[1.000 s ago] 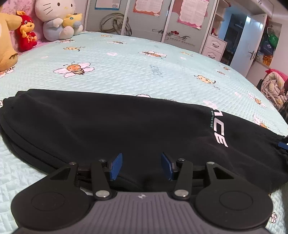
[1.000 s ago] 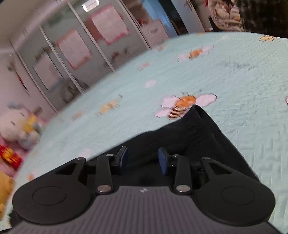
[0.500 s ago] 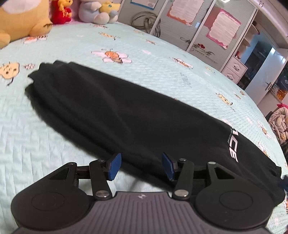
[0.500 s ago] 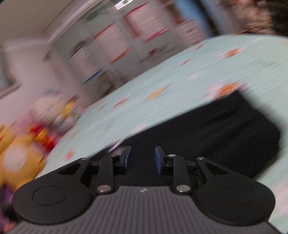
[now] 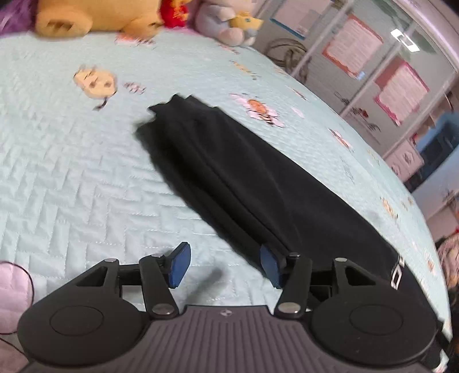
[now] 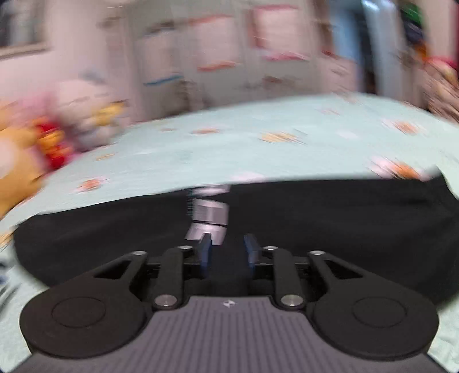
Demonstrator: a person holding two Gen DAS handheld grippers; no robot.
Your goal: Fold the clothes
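On the bee-print quilt: black trousers laid out as a long doubled strip, views swung toward one end since a second ago.
Plush toys, wardrobe doors behind. Left gripper released, empty, over the near edge; right gripper just widened, nothing clamped. Next fold likely.

Little can be read. In the left wrist view, white block lettering stands on the black garment at the lower right of the frame, cut by the edge; only a shape like an "O" or "C" shows. The pink-bordered sheets on the wardrobe doors at the upper right carry print too small to read. In the right wrist view, blur smears the white lettering on the black garment at the frame's middle beyond reading.
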